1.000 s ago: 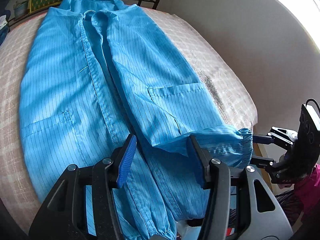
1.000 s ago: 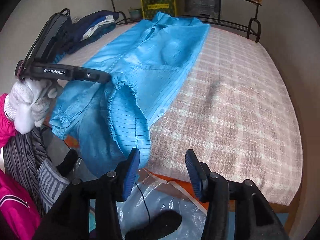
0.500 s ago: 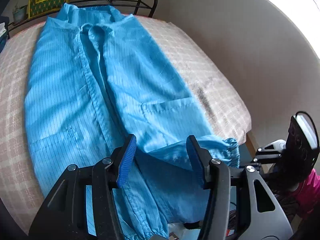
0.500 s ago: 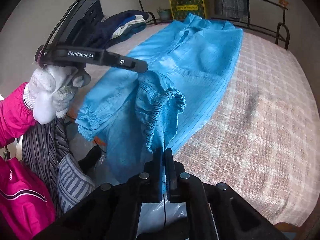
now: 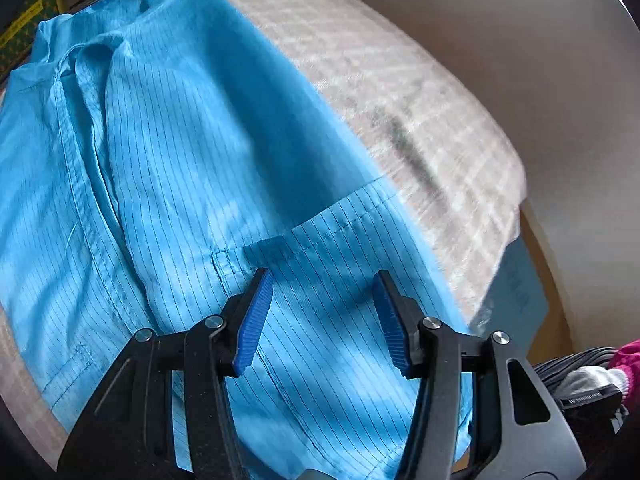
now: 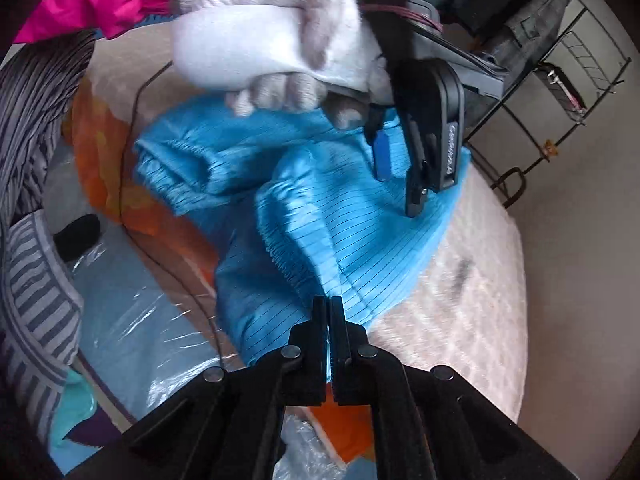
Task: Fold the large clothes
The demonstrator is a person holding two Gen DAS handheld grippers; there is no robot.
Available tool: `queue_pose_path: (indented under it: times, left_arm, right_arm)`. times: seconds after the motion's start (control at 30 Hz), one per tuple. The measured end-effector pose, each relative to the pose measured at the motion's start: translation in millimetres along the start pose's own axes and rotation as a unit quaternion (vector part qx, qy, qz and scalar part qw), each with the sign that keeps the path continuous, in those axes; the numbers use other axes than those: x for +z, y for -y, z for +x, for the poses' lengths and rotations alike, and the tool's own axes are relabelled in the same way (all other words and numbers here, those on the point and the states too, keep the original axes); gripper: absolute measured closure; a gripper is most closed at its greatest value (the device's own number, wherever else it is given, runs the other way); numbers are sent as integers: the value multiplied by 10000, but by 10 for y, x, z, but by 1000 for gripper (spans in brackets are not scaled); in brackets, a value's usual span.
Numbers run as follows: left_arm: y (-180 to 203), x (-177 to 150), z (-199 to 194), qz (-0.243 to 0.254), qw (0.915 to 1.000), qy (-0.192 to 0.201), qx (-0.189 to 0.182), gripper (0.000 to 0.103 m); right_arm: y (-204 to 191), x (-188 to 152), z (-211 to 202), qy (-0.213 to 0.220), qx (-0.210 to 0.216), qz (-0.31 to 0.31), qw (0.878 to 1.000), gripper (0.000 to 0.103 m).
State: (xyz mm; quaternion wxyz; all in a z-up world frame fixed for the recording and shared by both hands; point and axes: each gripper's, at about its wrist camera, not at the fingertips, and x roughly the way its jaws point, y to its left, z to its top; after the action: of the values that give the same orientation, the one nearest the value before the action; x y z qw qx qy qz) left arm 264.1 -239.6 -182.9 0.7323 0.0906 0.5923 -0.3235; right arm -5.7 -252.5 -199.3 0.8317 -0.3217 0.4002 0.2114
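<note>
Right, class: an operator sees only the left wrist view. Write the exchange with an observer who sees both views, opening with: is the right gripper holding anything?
Observer: Yes. The right gripper is shut on the garment, just below an elastic cuff.
Operator: Is my left gripper touching the cloth?
Observer: Seen from the side, the left gripper hangs open over the garment. I cannot tell if it touches.
Operator: Is there another cuff?
Observer: Yes, a second cuff lies below the gloved hand.
</note>
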Motion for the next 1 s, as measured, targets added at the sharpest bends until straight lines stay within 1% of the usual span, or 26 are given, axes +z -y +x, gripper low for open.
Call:
queue_pose_path:
  times: [0.07,0.1,0.13,0.17,0.2,0.23,0.27,0.33,0.5,0.57,0.63,0.67,0.7,0.73,0.8,0.83,0.93,0.97,1.0]
  left_arm:
    - [9,-61,16,131,9997,170,78,50]
    - [20,-71,13,167,9996,185,103,50]
    - [24,-78,10,159,9996,201,85,50]
    - [16,-72,8,148,9997,215,37,50]
    - [11,-69,2,152,9997,214,15,50]
    - [0,-72,-5,143,9996,231,3,50]
    - [-15,-81,-11,126,9996,242,-30,50]
    - [-24,-97,-17,147,9995,266,-50,50]
    - [11,-119,-19,240,9993,284,39,50]
    - [-2,-120,-26,207,9994,286,11,50]
    - [-7,-107,-10,171,9994,293,-15,50]
    - [-15,-111,-17,152,9994,303,-25,50]
    - [-22,-113,-20,144,9994,316,-30,50]
    - [-24,-113,-20,142,9994,329,-29,50]
    - [-19,-112,-13,148,9993,355,-22,50]
    - [-23,-115,-16,162,9992,373,-21,50]
    - [-26,-136,-21,212,9988,449,-50,50]
    - [-28,-142,-24,225,9986,466,-57,50]
    - [-29,-148,-28,247,9985,485,-65,50]
  right_arm:
    - [124,-63,-69,-20,615,293,9977,103]
    - [266,-108,-112,7,960,617,9935,102]
    - [434,-178,-137,6,1278,997,9868,91]
    - [598,-252,-144,-24,1485,1364,9795,86]
    - [736,-310,-136,-22,1416,1633,9764,82]
    - [848,-372,-124,-26,1234,1787,9761,79]
    - [917,-425,-97,-49,1059,1738,9791,77]
    - [939,-488,-11,-134,914,1489,9845,77]
    - [807,-480,187,-130,1095,769,9909,76]
    - [757,-422,222,-68,1046,587,9928,76]
    - [720,-382,207,26,1133,498,9923,76]
    - [695,-373,188,41,1175,456,9920,77]
    - [658,-373,212,37,1252,431,9912,83]
    - [633,-350,214,17,1291,435,9907,93]
    - [586,-332,202,-87,908,505,9946,100]
    - [596,-337,170,-62,686,585,9959,102]
    - [647,-365,-66,95,-10,1013,9948,103]
    - [576,-364,-124,93,-203,924,9955,103]
    - [466,-355,-133,11,-215,723,9972,103]
